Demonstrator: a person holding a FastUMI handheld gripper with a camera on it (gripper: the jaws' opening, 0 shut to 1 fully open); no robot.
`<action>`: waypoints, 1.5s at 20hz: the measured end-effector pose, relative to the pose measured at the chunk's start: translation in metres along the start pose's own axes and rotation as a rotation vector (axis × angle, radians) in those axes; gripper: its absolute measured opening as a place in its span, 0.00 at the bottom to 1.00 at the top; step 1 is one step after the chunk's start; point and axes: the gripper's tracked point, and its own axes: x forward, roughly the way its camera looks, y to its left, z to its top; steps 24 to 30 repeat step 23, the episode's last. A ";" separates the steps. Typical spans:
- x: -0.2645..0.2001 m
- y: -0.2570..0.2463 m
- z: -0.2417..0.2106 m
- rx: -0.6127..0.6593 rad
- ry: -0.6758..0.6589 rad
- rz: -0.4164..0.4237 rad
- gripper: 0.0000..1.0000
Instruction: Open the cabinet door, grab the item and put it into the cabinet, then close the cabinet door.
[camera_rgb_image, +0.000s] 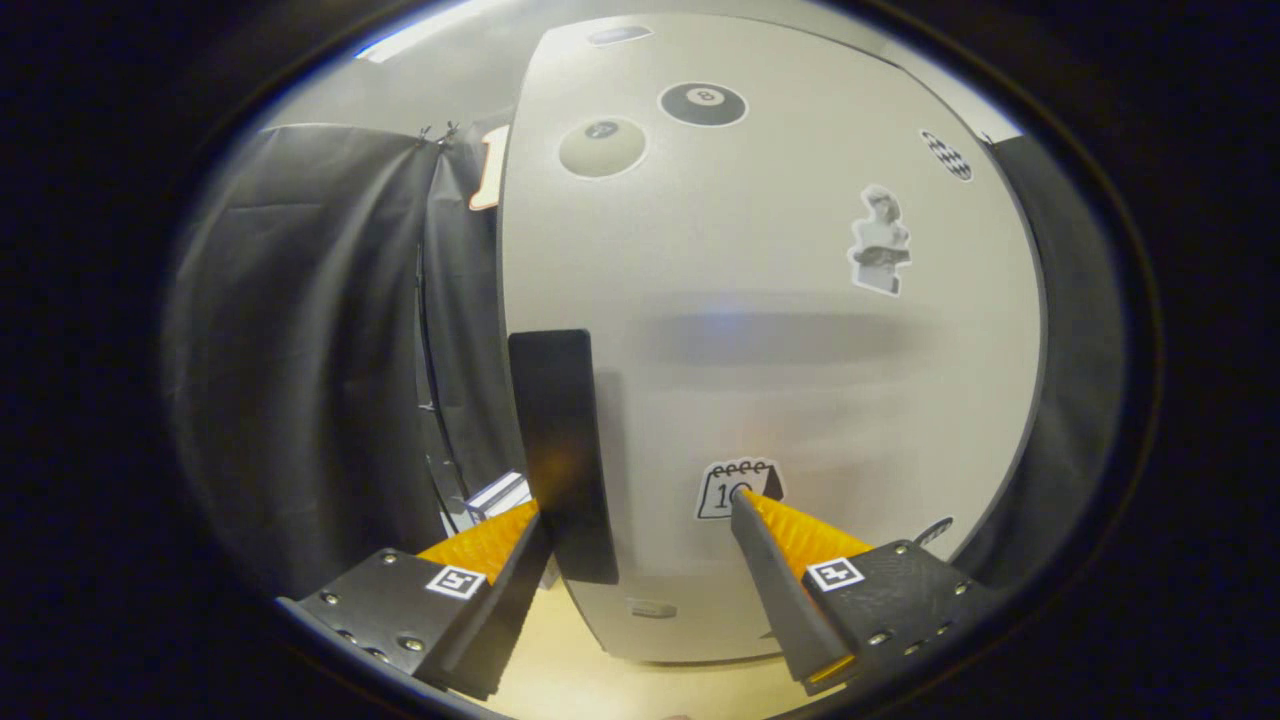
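Your gripper (640, 520) has two wedge-shaped fingers on dark, screw-studded mounts, each wearing a small square tag (black-and-white pattern), ridged on the inner faces.

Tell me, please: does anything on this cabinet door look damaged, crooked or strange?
Nothing stands out. The cabinet door looks whole and shut, its stickers lying flat, like the calendar sticker. The black handle sits upright at its edge. The open gripper is close, one finger beside the handle.
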 end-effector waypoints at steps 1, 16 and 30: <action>0.000 0.001 0.000 0.002 0.001 0.001 1.00; -0.009 0.003 -0.004 -0.011 0.007 0.074 1.00; -0.067 -0.040 0.036 -0.030 -0.147 0.054 1.00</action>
